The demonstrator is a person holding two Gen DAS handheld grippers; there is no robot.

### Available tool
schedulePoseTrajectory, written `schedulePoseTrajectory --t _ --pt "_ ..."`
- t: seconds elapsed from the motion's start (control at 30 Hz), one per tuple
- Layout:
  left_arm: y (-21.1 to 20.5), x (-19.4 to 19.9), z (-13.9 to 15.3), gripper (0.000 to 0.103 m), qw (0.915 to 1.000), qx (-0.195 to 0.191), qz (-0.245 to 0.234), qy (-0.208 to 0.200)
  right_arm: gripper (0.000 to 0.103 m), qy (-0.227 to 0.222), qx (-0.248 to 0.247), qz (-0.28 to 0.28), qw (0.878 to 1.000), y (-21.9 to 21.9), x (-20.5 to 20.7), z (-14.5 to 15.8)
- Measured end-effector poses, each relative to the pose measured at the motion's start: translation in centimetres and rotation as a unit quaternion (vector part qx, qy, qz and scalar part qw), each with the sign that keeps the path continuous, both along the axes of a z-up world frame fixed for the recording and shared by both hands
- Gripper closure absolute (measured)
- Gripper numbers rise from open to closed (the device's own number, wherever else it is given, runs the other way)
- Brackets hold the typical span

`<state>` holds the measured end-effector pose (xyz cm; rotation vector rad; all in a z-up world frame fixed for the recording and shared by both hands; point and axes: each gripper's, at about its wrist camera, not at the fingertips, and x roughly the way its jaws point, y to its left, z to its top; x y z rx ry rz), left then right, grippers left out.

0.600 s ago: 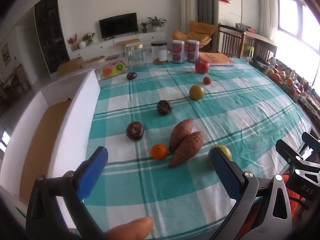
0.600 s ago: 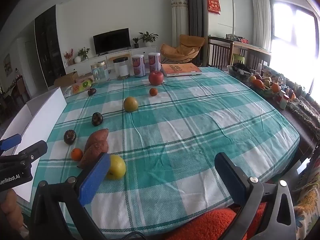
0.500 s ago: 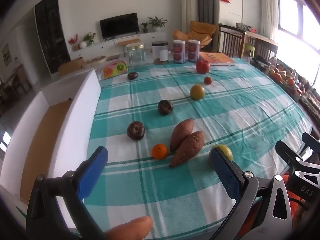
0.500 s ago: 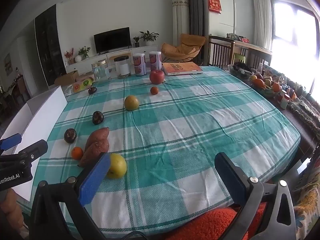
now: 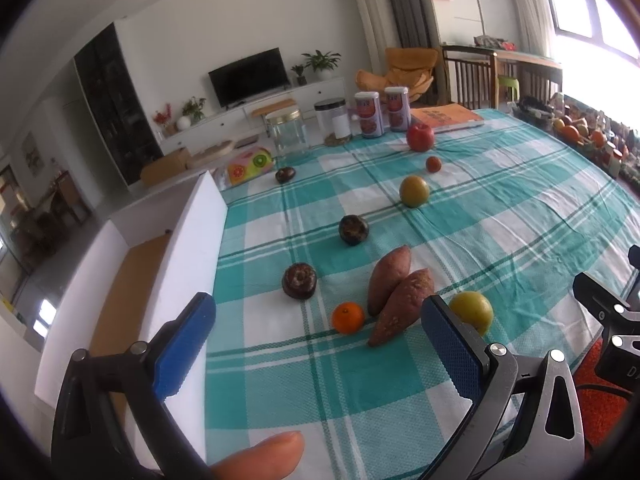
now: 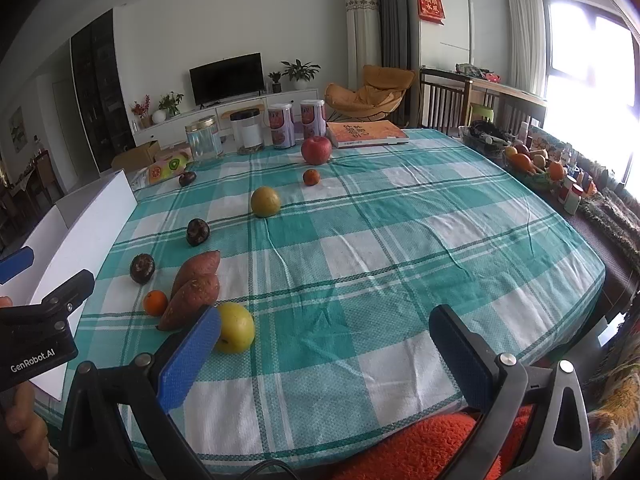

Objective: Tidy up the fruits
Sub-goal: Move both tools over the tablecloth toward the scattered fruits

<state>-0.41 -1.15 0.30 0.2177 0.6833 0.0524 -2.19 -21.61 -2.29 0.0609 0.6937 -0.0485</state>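
Note:
Fruits lie scattered on a teal checked tablecloth. Nearest are two sweet potatoes, a small orange, a yellow-green apple and a dark passion fruit. Farther back lie another dark fruit, a yellow pear, a small tangerine, a red apple and a third dark fruit. My left gripper is open and empty above the near table edge. My right gripper is open and empty, its left pad beside the yellow apple.
A white open box with a brown floor stands at the table's left edge. Jars, two cans, a book and a fruit-printed carton line the far edge. A fruit basket sits at right.
Both grippers have risen and edged slightly forward, so the fruits sit a little lower and nearer in view. Jaws stay open. No fruit has moved.

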Motion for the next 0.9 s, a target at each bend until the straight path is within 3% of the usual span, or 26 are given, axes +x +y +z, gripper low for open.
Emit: schedulePoseTrajectory --t 0.23,0.9 --pt "-0.12 -0.19 0.39 0.0 0.9994 -0.029 -0.013 0.014 0.0 0.0 0.001 0.0 1.0 -0.03 -0.2 0.12" --pt "0.02 -0.15 0.26 0.0 0.9989 -0.041 -0.015 0.02 0.0 0.0 0.001 0.002 1.0 0.07 -0.19 0.0"
